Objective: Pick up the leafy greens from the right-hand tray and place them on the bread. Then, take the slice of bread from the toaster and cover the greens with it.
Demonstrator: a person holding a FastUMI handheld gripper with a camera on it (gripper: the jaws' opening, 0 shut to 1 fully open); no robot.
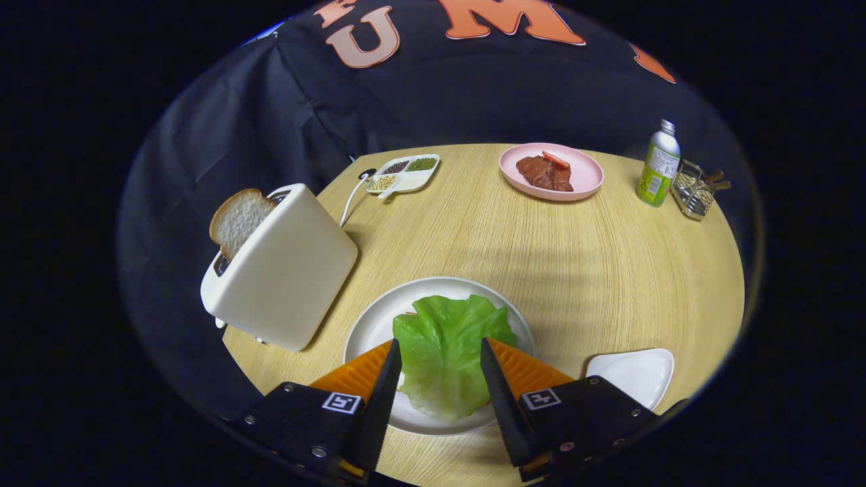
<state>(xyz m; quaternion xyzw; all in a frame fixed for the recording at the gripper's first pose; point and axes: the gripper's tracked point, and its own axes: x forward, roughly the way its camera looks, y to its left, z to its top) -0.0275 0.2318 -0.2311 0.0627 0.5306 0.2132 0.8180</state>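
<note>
Gripper (440,348) fingers spread wide, one either side of the lettuce (448,352); a gap shows between each finger and the leaf, so nothing is pinched. Whether the tips touch the plate (371,325) cannot be told.

Lettuce lies flat on the white round plate, between the fingers and running just ahead of them. It covers almost all of what is under it; a thin pale-brown edge peeks out at the leaf's far-left rim, probably the bread, too little visible to be sure.

Just right of the plate, beside the right finger: small white tray (636,375), rounded-triangular.

Left of the plate, close by: cream toaster (284,270), tilted in the fisheye. One bread slice (238,220) stands upright in its slot, top half above the housing. White cord (352,199) runs from behind the toaster toward the far table (609,270) edge.

Far side of the wooden table: divided white dish (404,173) of grains and beans beyond the toaster; pink plate (551,171) with red-brown meat and an orange piece on top; further right a green-labelled bottle (658,164), upright, and a wire rack (697,189) just beside it.
</note>
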